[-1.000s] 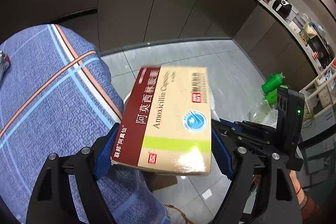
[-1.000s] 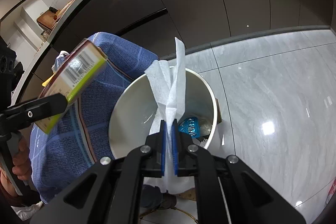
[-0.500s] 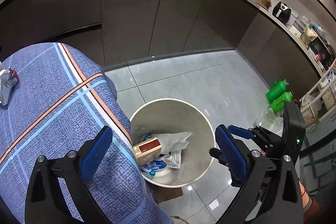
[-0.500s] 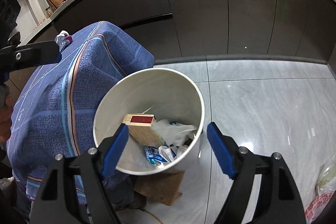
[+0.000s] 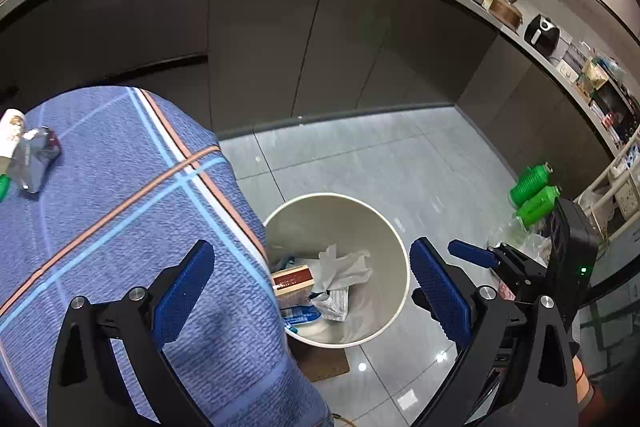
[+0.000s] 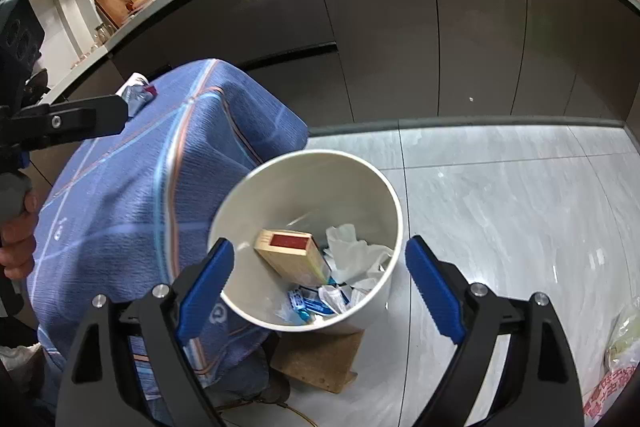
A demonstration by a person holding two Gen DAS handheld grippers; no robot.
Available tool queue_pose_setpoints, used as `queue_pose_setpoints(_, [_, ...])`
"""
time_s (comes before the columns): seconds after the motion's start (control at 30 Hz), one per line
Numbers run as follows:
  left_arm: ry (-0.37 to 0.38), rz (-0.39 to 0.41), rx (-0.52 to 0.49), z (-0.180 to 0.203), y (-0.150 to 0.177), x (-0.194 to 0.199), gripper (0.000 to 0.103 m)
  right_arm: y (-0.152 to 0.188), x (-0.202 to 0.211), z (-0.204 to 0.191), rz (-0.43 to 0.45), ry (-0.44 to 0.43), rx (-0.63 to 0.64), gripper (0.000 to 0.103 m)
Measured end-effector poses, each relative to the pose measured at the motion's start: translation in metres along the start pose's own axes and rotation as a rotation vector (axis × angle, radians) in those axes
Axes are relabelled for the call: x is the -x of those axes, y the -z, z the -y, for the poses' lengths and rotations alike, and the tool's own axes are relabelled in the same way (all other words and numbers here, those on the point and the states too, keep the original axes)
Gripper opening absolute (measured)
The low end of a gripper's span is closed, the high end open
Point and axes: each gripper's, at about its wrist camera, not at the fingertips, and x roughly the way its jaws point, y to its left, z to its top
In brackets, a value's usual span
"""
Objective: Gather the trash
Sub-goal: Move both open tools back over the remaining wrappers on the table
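Note:
A white trash bin point(image 5: 336, 195) point(image 6: 320, 153) stands on the floor beside the blue-cloth table point(image 5: 100, 207) point(image 6: 132, 187). Inside it lie a tan and red medicine box point(image 5: 292, 277) point(image 6: 292, 255), a crumpled white tissue point(image 5: 344, 265) point(image 6: 348, 251) and small wrappers. My left gripper point(image 5: 311, 247) hangs open and empty over the bin and the table's edge. Above the bin, the jaws of my right gripper point(image 6: 320, 243) are opening with nothing between them. A crumpled foil wrapper point(image 5: 34, 157) point(image 6: 138, 95) lies on the table.
Dark cabinets run behind the bin under a cluttered counter. Two green bottles point(image 5: 536, 187) stand on the floor at the right. A brown board point(image 6: 320, 359) lies under the bin. A plastic bag point(image 6: 616, 347) sits at the lower right. A hand point(image 6: 16, 243) holds the left gripper.
The left gripper let go of the medicine box and the right gripper released the tissue; both now lie in the bin. Both grippers opened wide and rose.

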Motion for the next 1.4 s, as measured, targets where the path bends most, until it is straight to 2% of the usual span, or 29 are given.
queue_pose_setpoints(0.17, [-0.035,0.034,0.035,-0.009,0.002,0.024,0.094,-0.008,0.017,-0.019,0.031,-0.015,0.032,0.092])
queue_pose_setpoints(0.43, [-0.189,0.077,0.085,-0.033,0.018,0.069,0.094,-0.019,0.036,-0.057,0.061,-0.047,0.117,0.093])
queue_pose_setpoints(0.87, [-0.256,0.148,0.181,-0.081,0.047,0.132,0.094,-0.032,0.049,-0.129,0.075,-0.095,0.247,0.093])
queue_pose_setpoints(0.97, [-0.282,0.154,0.193,-0.092,0.053,0.141,0.094,-0.035,0.046,-0.144,0.07,-0.108,0.274,0.094])
queue_pose_setpoints(1.17, [-0.379,0.163,0.229,-0.126,0.071,0.162,0.095,-0.046,0.032,-0.179,0.056,-0.159,0.303,0.094])
queue_pose_setpoints(1.4, [-0.459,0.151,0.319,-0.182,0.093,0.179,0.094,-0.068,0.0,-0.225,0.021,-0.224,0.305,0.094])
